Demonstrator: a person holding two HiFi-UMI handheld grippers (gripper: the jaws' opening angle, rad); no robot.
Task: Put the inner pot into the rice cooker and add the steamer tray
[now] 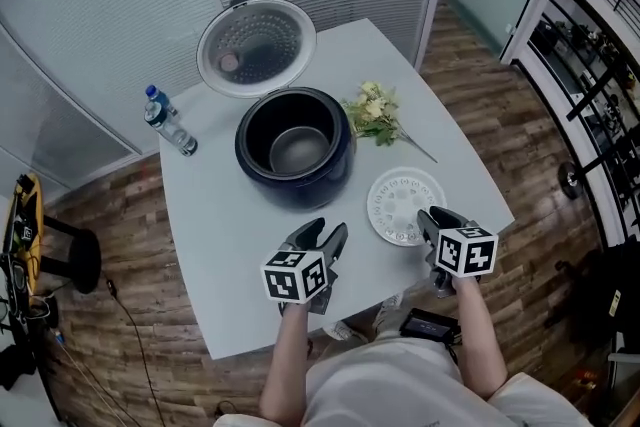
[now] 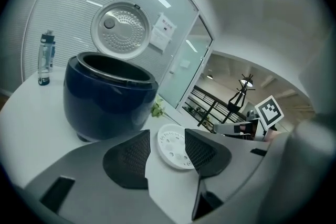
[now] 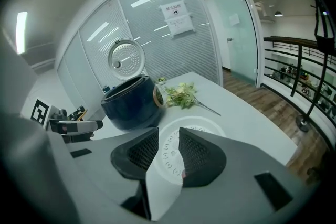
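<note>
only head view shows inner pot [image 1: 298, 153] inside rice cooker [image 1: 262, 177].

Water bottle [image 1: 168, 120], flower sprig [image 1: 377, 113]

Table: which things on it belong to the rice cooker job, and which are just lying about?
For the job: rice cooker, its open lid, steamer tray.
Lying about: water bottle, flowers.

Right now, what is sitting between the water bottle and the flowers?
The dark blue rice cooker stands between the water bottle and the flowers, with its lid up. The head view shows this best.
</note>
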